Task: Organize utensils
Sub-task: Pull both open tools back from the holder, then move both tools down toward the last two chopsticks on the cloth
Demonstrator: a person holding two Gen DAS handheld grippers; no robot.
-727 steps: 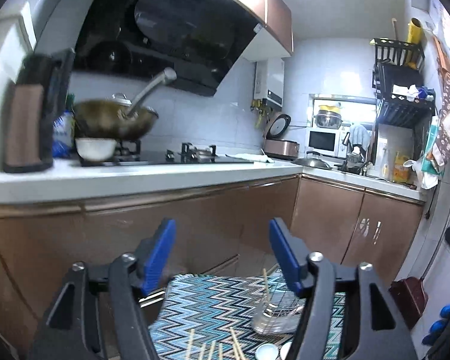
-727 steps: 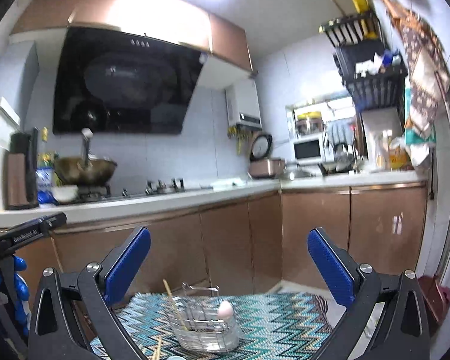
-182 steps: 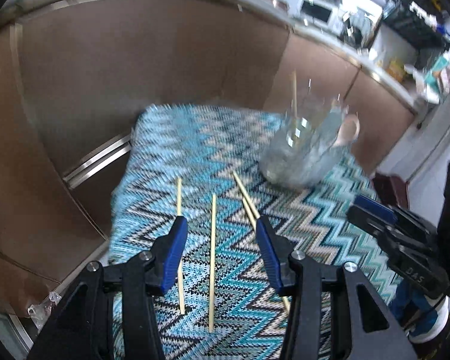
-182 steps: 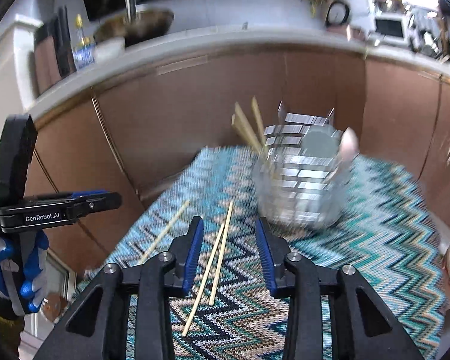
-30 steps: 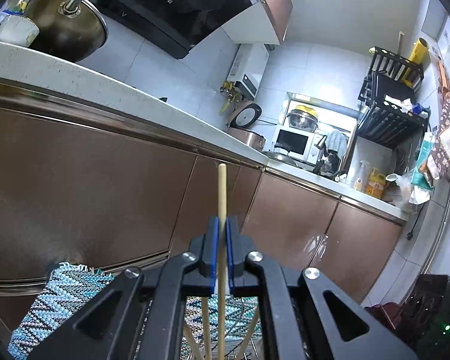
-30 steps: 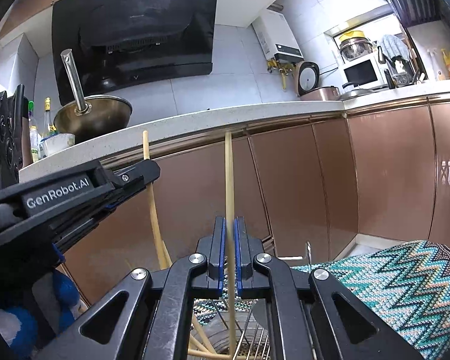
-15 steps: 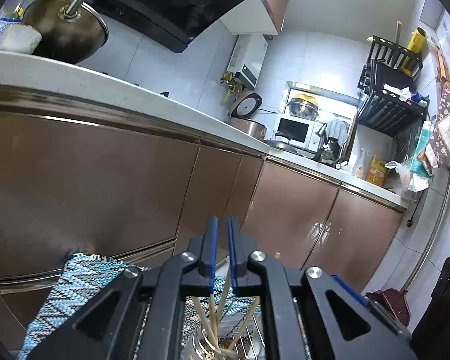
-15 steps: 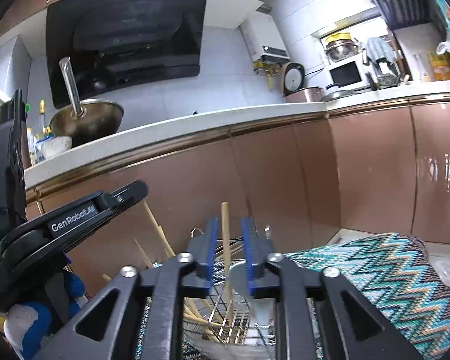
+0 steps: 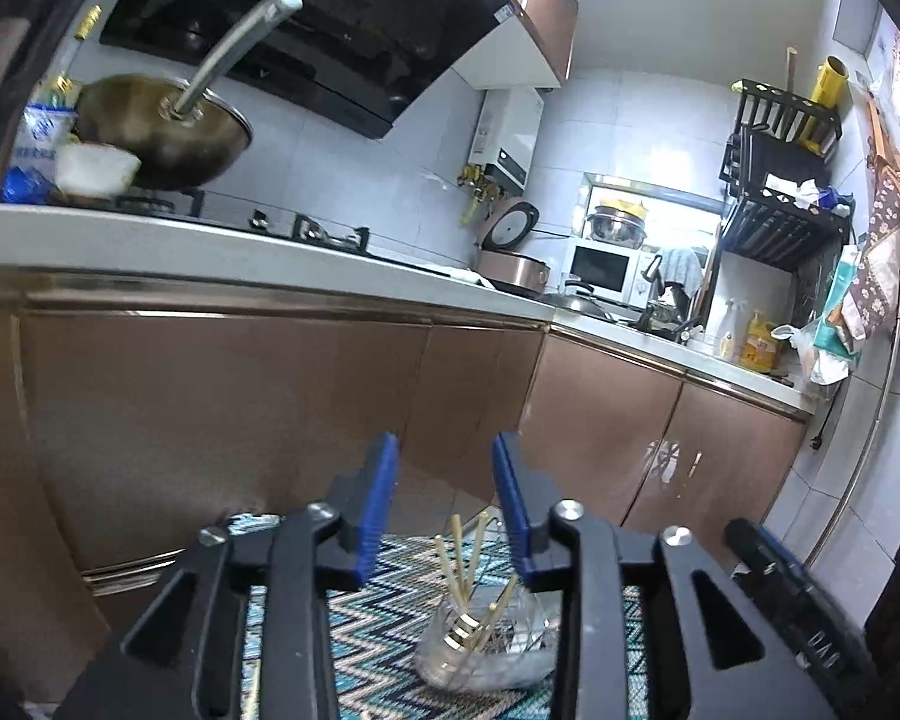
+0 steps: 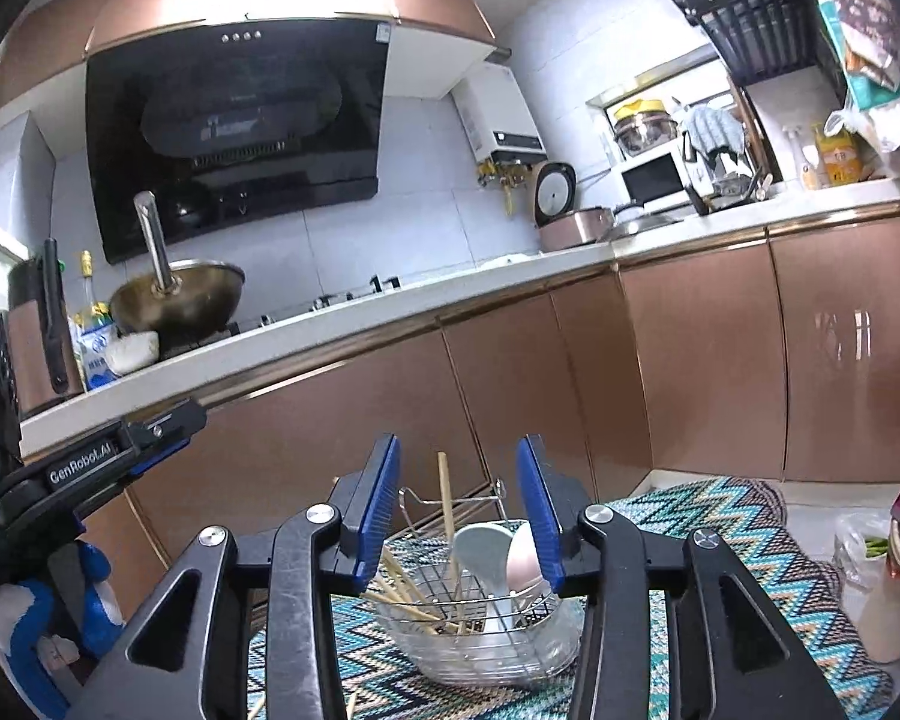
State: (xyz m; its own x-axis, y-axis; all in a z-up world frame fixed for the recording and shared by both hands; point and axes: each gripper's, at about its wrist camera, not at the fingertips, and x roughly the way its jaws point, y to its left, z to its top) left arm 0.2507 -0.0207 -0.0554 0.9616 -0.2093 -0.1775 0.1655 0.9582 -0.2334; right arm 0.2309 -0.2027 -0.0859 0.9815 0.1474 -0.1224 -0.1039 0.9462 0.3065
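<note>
A wire utensil holder (image 10: 486,642) in a clear bowl stands on the zigzag cloth (image 10: 720,516). It holds several wooden chopsticks (image 10: 445,498), a white spoon (image 10: 480,549) and a pink spoon (image 10: 523,561). My right gripper (image 10: 459,510) hangs just above and before the holder, its jaws opening with nothing between the blue pads. My left gripper (image 9: 447,504) is likewise raised over the holder (image 9: 486,648), jaws opening and empty, the chopsticks (image 9: 462,564) standing below it. One loose chopstick (image 9: 252,693) lies on the cloth near the bottom edge.
Brown cabinets (image 10: 690,372) under a white counter (image 10: 354,318) run behind the cloth. A wok (image 10: 177,297) sits on the stove. A white container (image 10: 888,618) and a bag of greens (image 10: 864,546) stand at the right. A blue-gloved hand (image 10: 30,624) holds the left gripper.
Both grippers were shut on upright chopsticks; they let them drop into the holder, opened their jaws and drew back and upward, so the holder now shows below them.
</note>
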